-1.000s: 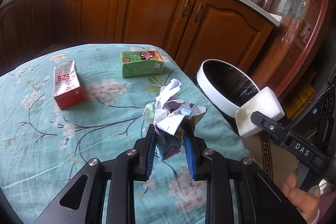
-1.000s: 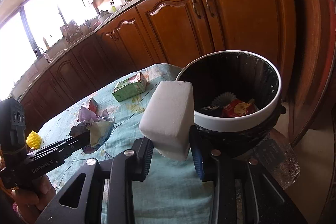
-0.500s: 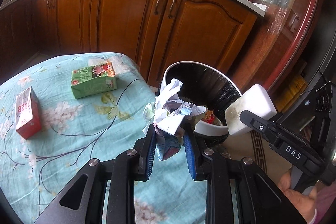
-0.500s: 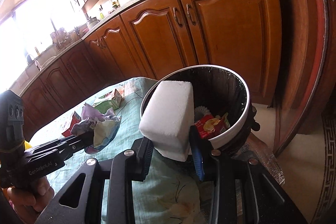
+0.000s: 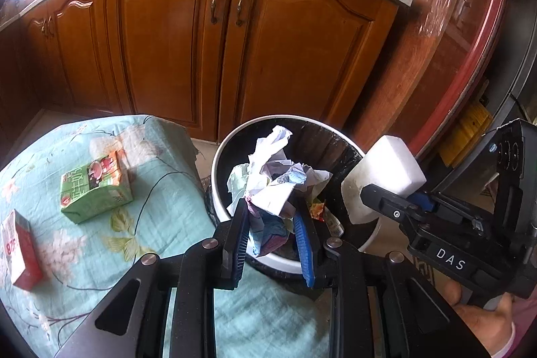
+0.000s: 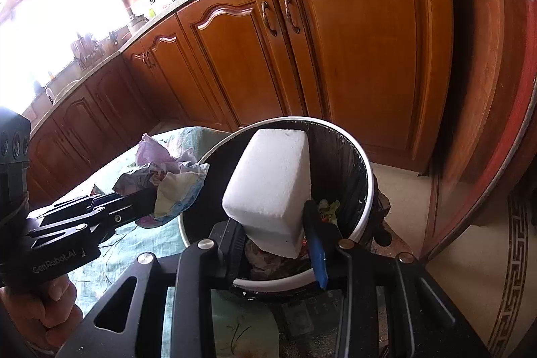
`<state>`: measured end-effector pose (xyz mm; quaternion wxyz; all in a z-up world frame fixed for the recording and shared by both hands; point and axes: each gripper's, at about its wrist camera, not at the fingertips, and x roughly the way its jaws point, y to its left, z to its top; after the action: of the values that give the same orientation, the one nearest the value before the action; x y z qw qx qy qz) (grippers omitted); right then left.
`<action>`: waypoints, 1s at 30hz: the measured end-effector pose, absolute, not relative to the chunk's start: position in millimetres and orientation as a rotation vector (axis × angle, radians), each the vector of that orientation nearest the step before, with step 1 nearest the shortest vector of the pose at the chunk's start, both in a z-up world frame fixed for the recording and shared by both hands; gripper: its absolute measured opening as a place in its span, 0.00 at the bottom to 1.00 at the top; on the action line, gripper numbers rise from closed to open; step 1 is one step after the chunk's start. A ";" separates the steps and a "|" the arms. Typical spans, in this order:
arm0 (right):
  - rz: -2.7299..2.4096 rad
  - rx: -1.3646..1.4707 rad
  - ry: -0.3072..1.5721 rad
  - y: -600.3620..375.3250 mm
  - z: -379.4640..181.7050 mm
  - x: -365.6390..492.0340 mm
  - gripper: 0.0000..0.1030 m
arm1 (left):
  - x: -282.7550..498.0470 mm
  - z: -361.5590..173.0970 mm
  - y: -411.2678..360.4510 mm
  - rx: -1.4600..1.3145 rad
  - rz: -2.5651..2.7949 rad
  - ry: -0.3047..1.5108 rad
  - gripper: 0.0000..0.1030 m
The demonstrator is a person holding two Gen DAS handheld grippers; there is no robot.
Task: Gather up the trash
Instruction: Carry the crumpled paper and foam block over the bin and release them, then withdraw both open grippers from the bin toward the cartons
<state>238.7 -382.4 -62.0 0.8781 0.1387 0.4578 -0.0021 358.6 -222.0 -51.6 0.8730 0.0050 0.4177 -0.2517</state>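
My left gripper [image 5: 272, 217] is shut on a wad of crumpled paper and wrappers [image 5: 275, 176] and holds it over the near left rim of the round white-rimmed trash bin [image 5: 218, 163]. My right gripper [image 6: 277, 230] is shut on a white foam block [image 6: 272, 183] and holds it above the bin's opening [image 6: 365, 176]. The block also shows in the left wrist view [image 5: 386, 170], at the bin's right rim. The paper wad shows in the right wrist view [image 6: 167, 180], at the bin's left edge. Red wrappers and other trash lie inside the bin.
A green drink carton [image 5: 95, 187] and a red carton [image 5: 20, 254] lie on the table with the teal flowered cloth [image 5: 167, 223] left of the bin. Wooden kitchen cabinets [image 5: 214, 46] stand behind the bin. A glass-fronted cabinet [image 5: 453, 22] is at the right.
Both grippers have moved right, off the table toward the bin. The paper wad and the foam block now hang over the bin's opening. Both stay gripped.
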 end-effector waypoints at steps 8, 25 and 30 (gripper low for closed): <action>0.004 0.296 1.001 -399.8 -72.2 253.6 0.35 | 382.2 -67.0 -243.7 0.042 -0.511 0.910 0.25; 0.021 0.316 0.993 -400.8 -72.2 250.1 0.52 | 366.3 -70.6 -229.6 0.019 -0.484 0.905 0.43; 0.032 0.322 0.964 -389.7 -64.9 236.6 0.61 | 341.6 -71.6 -201.0 -0.034 -0.456 0.898 0.46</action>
<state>236.6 -389.7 -64.9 0.8735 0.1541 0.4616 0.0155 341.6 -201.0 -71.6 0.8756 -0.0161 0.4304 -0.2186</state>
